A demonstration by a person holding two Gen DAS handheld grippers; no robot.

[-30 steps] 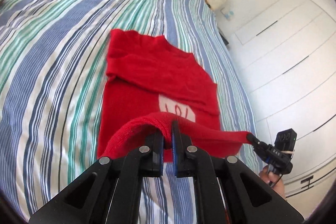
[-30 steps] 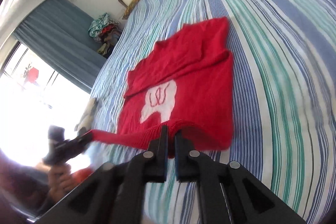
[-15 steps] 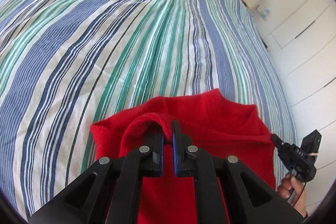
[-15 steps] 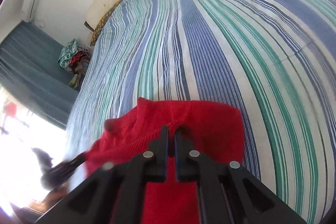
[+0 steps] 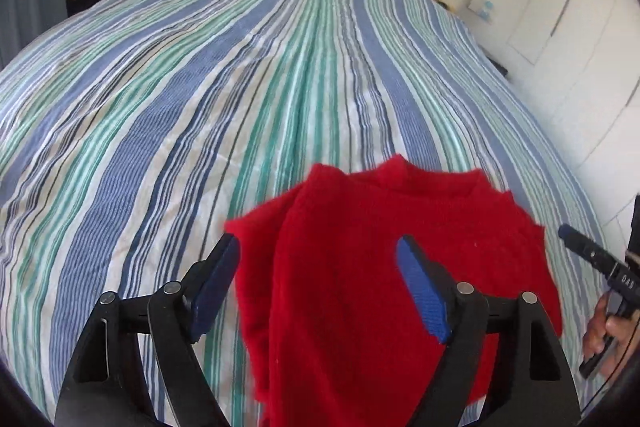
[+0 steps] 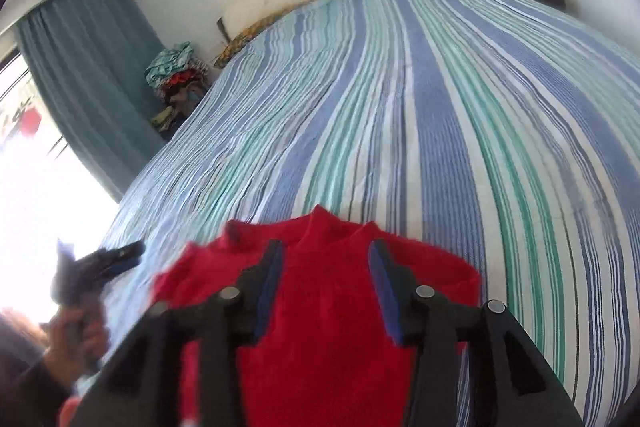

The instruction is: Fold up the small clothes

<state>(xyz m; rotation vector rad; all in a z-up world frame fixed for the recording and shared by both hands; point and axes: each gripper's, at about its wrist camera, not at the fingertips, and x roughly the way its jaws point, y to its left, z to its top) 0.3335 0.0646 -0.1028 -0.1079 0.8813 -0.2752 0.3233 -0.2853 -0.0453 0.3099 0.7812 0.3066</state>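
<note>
- Two grippers, one release: a second ago each was clamped on the red sweater's hem and lifting it; now both are letting go.
- Left gripper point(image 5: 318, 259): jaws opening, already wide, with the red sweater point(image 5: 384, 267) lying under the gap and neither pad pressing on it.
- Right gripper point(image 6: 324, 277): jaws opening, at a narrower spread so far, again over the knit and not pinching it.
- Red sweater point(image 6: 332, 291) rests on the striped bedspread point(image 5: 248, 99), near its close edge; the white motif seen earlier is now covered, so the hem has been carried up toward the collar.
- Judgement: the bottom-to-top fold looks laid; the fuzzy left edge may need straightening.
</note>
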